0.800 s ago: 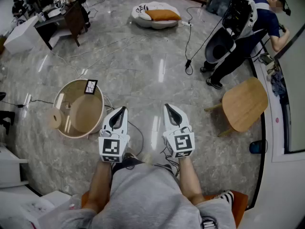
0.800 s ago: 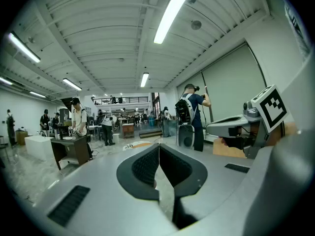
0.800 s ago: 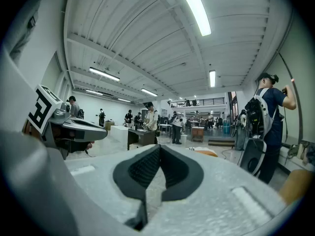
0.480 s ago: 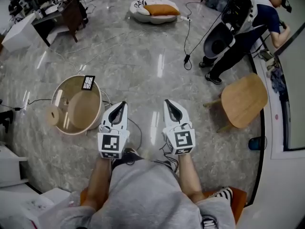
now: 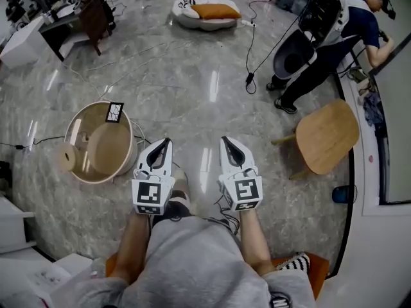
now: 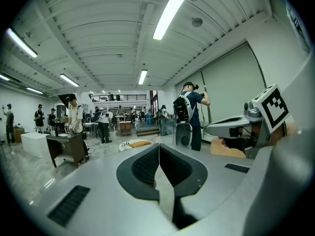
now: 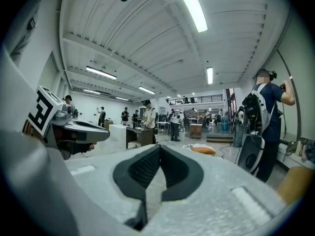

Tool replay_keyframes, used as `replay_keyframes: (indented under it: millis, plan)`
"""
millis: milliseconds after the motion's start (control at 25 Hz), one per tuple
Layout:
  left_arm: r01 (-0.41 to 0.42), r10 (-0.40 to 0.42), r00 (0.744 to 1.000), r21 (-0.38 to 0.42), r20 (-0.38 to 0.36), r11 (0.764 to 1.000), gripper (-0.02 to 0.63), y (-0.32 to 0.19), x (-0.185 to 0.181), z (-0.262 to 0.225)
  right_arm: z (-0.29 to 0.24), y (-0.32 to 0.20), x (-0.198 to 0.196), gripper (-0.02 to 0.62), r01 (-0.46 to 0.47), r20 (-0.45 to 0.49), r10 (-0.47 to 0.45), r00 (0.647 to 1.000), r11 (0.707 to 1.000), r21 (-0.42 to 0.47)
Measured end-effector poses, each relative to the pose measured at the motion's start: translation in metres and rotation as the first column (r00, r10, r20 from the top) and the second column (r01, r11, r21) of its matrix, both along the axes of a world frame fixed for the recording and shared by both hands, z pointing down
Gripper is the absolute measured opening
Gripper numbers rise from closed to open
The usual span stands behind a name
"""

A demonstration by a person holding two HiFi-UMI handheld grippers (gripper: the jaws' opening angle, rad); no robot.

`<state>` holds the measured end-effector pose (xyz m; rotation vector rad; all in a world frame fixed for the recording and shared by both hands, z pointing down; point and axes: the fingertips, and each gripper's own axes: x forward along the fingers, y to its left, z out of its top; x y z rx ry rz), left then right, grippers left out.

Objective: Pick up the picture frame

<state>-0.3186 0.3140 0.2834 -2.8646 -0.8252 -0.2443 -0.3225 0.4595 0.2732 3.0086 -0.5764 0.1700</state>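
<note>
The picture frame (image 5: 114,111), small with a dark rim and a pale picture, stands upright at the far edge of a round wooden table (image 5: 77,172) left of me. My left gripper (image 5: 166,142) is held level over the marble floor, to the right of the table and apart from it. Its jaws are shut with nothing between them, as the left gripper view (image 6: 158,146) shows. My right gripper (image 5: 226,141) is held beside it, also shut and empty, which the right gripper view (image 7: 159,147) confirms. Neither gripper view shows the frame.
A pale roll (image 5: 65,157) lies on the table's left side. A wooden chair (image 5: 327,136) stands to the right, with a person wearing a backpack (image 5: 334,31) beyond it. Cables (image 5: 252,50) cross the floor. A cushion (image 5: 209,10) lies far ahead and desks (image 5: 38,34) stand at far left.
The table and picture frame have slid slightly left and up in the head view. Both grippers keep their places side by side, still shut.
</note>
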Motion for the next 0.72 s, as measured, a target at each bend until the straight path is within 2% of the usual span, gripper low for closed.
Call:
replay_keyframes:
  millis: [160,320,520,720]
  plan:
    - [0.005,-0.005,1.000,0.000,0.005,1.000,0.020,0.002,0.030,0.005,0.003,0.000,0.028,-0.001,0.012,0.000,-0.012,1.000,1.000,-0.001]
    - [0.010,-0.009,1.000,-0.010,0.014,1.000,0.020,0.006,0.073,0.012,0.006,0.001,0.072,0.000,0.022,0.004,-0.022,1.000,1.000,-0.006]
    - [0.029,-0.028,0.999,-0.027,0.018,0.999,0.020,0.001,0.154,0.015,0.011,-0.013,0.152,0.000,0.055,0.013,-0.055,0.998,0.998,-0.015]
    - [0.085,-0.083,0.996,-0.042,0.035,0.996,0.020,-0.011,0.242,0.011,0.008,-0.033,0.248,0.000,0.131,0.034,-0.130,0.991,0.991,-0.020]
